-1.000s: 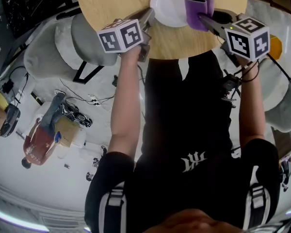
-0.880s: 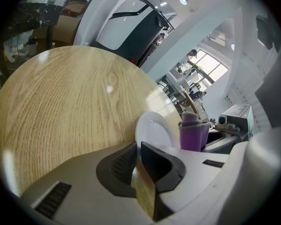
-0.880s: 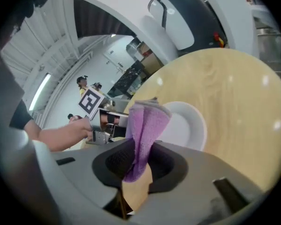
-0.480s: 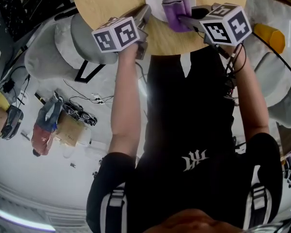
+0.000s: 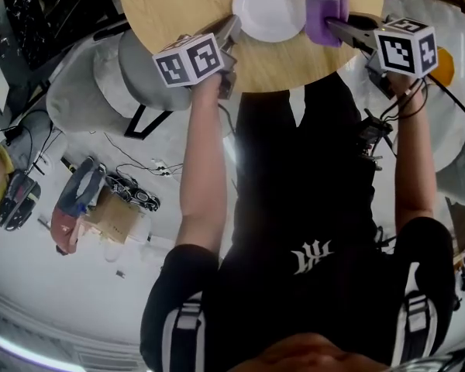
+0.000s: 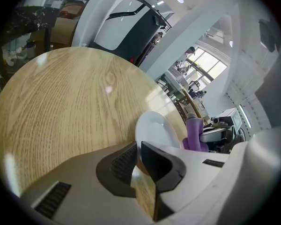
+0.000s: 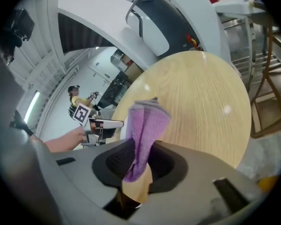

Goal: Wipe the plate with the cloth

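Round white plate [image 5: 270,8]: empty, lying flat, face up, on the round wooden tabletop [image 5: 178,6] near its front edge. Folded purple cloth [image 5: 325,10]: just beside the plate's right rim, its lower end pinched between the jaws of the right gripper [image 5: 333,24], its folded top projecting beyond them.

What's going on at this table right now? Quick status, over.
Left gripper clamped on plate rim. Right gripper shut on cloth, just right of plate, not on it. Nothing in the way.
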Motion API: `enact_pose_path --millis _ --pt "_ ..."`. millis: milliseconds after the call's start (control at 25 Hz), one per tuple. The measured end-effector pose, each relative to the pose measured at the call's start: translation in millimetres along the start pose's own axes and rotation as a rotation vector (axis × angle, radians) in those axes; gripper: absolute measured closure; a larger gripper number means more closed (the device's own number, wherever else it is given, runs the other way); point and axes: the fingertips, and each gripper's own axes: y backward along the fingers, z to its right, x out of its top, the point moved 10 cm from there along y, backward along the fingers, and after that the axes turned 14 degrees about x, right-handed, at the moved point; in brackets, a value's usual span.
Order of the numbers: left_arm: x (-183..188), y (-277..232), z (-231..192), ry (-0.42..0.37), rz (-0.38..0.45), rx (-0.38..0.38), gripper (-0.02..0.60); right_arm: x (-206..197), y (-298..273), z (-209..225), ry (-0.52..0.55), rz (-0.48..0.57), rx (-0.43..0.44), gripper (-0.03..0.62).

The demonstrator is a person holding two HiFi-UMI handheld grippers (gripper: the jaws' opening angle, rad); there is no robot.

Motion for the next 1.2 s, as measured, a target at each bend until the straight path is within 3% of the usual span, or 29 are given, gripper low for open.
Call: enact_pose_path --millis 280,400,560,680,800,840,920,1000,1120,1200 --pt "-3 3 -6 0.023 -0.006 0.025 0.545 15 9 -37 0.072 0.046 0.044 0.511" --pt "9 4 -8 0.030 0.032 0.049 0.428 31 26 -47 0.116 0.058 0.047 0.511" --pt "30 32 -14 0.043 0.118 0.069 0.466 56 62 -64 0.197 0.115 0.036 0.511" --pt "25 82 -9 0.044 0.152 0.049 0.477 48 90 -89 0.263 0.205 0.137 0.511" --pt "51 134 4 0.000 0.295 -0.048 0.527 74 118 -125 0.447 0.363 0.359 0.511" --pt "61 153 9 -0.030 0.365 -0.079 0.573 84 126 -137 0.508 0.401 0.431 0.511" --pt "70 188 18 -0.084 0.502 -0.118 0.577 97 137 -154 0.585 0.445 0.511 0.511" --pt "71 216 29 -0.099 0.614 -0.163 0.577 102 142 -166 0.636 0.443 0.510 0.511" --pt "70 251 51 -0.114 0.749 -0.228 0.577 111 143 -189 0.771 0.404 0.418 0.511" --pt "70 273 70 -0.167 0.838 -0.224 0.577 118 146 -207 0.869 0.416 0.361 0.511"
